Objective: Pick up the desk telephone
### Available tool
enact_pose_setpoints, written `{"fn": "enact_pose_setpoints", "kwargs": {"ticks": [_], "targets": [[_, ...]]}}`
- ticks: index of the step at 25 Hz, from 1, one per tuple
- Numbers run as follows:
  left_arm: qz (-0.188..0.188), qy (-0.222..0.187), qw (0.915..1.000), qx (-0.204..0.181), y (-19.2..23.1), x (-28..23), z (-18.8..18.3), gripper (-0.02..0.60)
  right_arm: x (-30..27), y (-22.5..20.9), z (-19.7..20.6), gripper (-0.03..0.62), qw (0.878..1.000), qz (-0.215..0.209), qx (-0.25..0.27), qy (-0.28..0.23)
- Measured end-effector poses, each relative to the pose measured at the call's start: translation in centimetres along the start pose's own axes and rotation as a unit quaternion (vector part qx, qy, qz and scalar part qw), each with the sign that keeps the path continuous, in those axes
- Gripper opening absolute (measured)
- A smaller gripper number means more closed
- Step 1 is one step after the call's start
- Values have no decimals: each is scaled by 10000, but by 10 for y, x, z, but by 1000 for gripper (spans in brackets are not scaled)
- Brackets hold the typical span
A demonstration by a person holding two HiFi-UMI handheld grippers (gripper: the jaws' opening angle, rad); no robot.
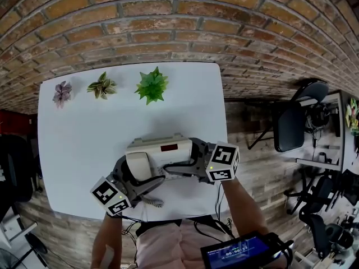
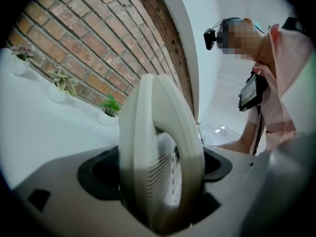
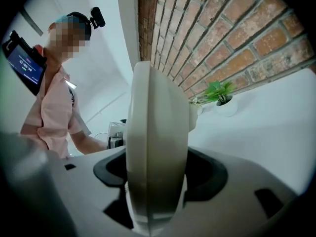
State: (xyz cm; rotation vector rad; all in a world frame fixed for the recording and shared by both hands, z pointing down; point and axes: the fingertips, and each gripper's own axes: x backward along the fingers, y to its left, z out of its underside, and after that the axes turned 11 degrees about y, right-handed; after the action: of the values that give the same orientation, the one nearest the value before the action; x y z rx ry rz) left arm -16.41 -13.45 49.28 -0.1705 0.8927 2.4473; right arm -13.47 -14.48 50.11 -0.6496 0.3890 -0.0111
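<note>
Cream desk telephone (image 1: pixel 160 149) bears a red display (image 1: pixel 169 148), too small to read. Left tool (image 1: pixel 136 171) and right tool (image 1: pixel 189 157) each clamp one end.

A red brick wall (image 1: pixel 179 15) runs behind the white worktop (image 1: pixel 78 150). Near its far edge stand a purple plant (image 1: pixel 61 92), a striped plant (image 1: pixel 102 86) and a green plant (image 1: pixel 151 84). The floor (image 1: pixel 252 150) looks like wooden planks. At the right, a black office chair (image 1: pixel 290 126) stands beside a light desk (image 1: pixel 340 128).
</note>
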Motion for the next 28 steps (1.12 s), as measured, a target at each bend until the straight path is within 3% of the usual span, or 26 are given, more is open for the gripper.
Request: {"fn": "enact_pose_setpoints", "kwargs": {"ticks": [3, 9, 16, 28], "targets": [[13, 4, 10000, -6, -1, 0, 0, 459, -1, 6, -1, 247, 9999, -125, 103, -14], [-70, 49, 9999, 98, 7, 2, -1, 462, 0, 4, 0, 233, 9995, -169, -29, -266], [277, 3, 9984, 501, 6, -3, 3, 464, 1, 3, 2, 232, 9991, -228, -96, -336], [240, 18, 9987, 449, 2, 1, 5, 454, 0, 8, 3, 225, 9994, -136, -278, -176]]}}
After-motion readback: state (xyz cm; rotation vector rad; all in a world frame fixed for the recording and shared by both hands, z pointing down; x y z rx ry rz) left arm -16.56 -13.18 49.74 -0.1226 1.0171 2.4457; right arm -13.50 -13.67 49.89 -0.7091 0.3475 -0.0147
